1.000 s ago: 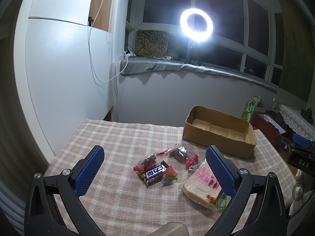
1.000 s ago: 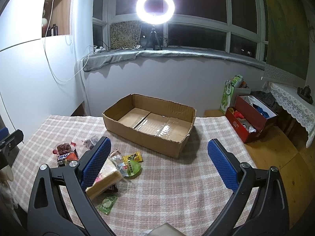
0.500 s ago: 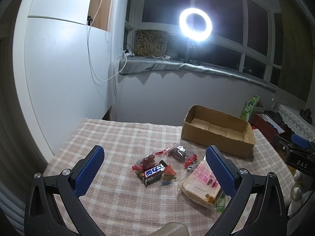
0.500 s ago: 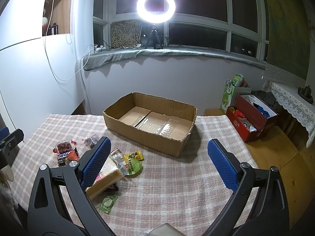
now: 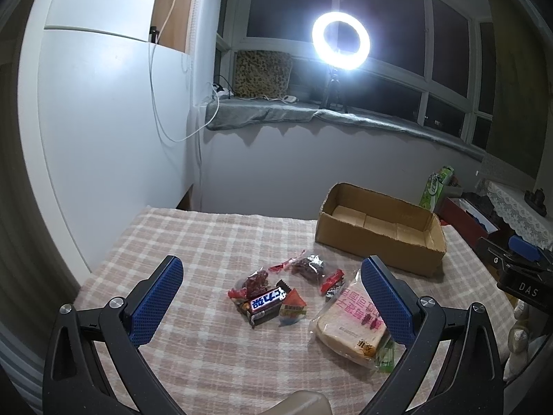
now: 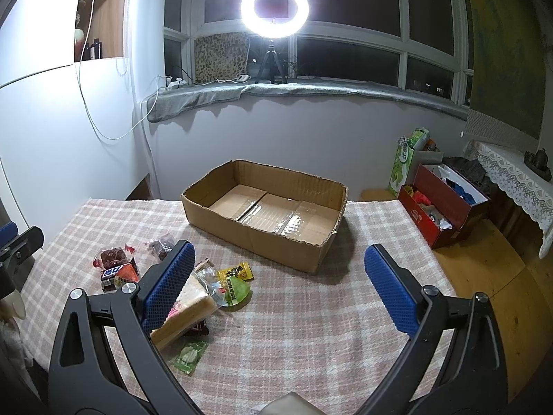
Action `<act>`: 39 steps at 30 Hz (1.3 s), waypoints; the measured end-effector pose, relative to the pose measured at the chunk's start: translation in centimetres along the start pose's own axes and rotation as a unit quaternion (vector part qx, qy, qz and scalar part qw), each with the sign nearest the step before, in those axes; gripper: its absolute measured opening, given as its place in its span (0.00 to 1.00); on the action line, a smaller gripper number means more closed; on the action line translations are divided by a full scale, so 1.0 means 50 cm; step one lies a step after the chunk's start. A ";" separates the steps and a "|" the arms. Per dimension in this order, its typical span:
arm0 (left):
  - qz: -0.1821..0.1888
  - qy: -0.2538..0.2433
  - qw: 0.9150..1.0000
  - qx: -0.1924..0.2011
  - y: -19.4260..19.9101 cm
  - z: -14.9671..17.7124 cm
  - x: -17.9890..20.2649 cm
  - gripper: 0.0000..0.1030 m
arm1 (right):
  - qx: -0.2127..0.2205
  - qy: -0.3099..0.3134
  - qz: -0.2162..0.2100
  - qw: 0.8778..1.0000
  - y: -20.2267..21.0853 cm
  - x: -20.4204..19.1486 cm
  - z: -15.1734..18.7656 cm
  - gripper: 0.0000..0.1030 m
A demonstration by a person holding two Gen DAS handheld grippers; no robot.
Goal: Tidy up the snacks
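On the tabletop (image 6: 311,339), under a pink checked cloth and lit by a ring light (image 6: 274,4) on the windowsill, an open cardboard box (image 6: 266,212) stands with nothing in it. The snacks (image 5: 273,297) lie loose just in front of the box, a bagged bread slice (image 5: 349,321) among them. The left hand-held gripper (image 5: 273,297) and right hand-held gripper (image 6: 278,287) both gape wide, holding nothing. Small wrapper labels are unreadable.

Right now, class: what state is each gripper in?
Left gripper: open, holding nothing.
Right gripper: open, holding nothing.
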State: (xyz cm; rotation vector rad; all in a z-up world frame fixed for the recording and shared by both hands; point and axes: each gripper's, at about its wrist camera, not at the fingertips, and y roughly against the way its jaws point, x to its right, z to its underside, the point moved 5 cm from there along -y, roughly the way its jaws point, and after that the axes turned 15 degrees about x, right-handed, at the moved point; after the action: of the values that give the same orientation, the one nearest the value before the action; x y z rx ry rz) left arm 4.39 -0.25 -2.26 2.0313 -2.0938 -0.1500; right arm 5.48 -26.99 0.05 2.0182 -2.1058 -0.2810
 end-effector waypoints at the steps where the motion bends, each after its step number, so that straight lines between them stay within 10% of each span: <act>1: 0.001 0.001 1.000 0.000 0.000 0.000 0.000 0.99 | 0.000 0.000 0.000 1.000 0.000 0.000 0.000 0.98; 23: 0.040 0.054 0.996 -0.060 -0.059 0.056 -0.031 0.98 | -0.044 -0.021 -0.040 0.998 -0.042 0.001 0.059 0.98; 39: 0.159 0.159 0.958 -0.180 -0.154 0.156 0.008 0.67 | -0.186 -0.124 -0.181 0.958 -0.117 -0.082 0.179 0.67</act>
State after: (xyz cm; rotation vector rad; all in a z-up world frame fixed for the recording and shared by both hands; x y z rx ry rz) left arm 10.08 -1.55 -11.54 1.3891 -1.9823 -0.1287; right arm 8.75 -23.21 -10.26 2.2008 -1.6213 -0.9566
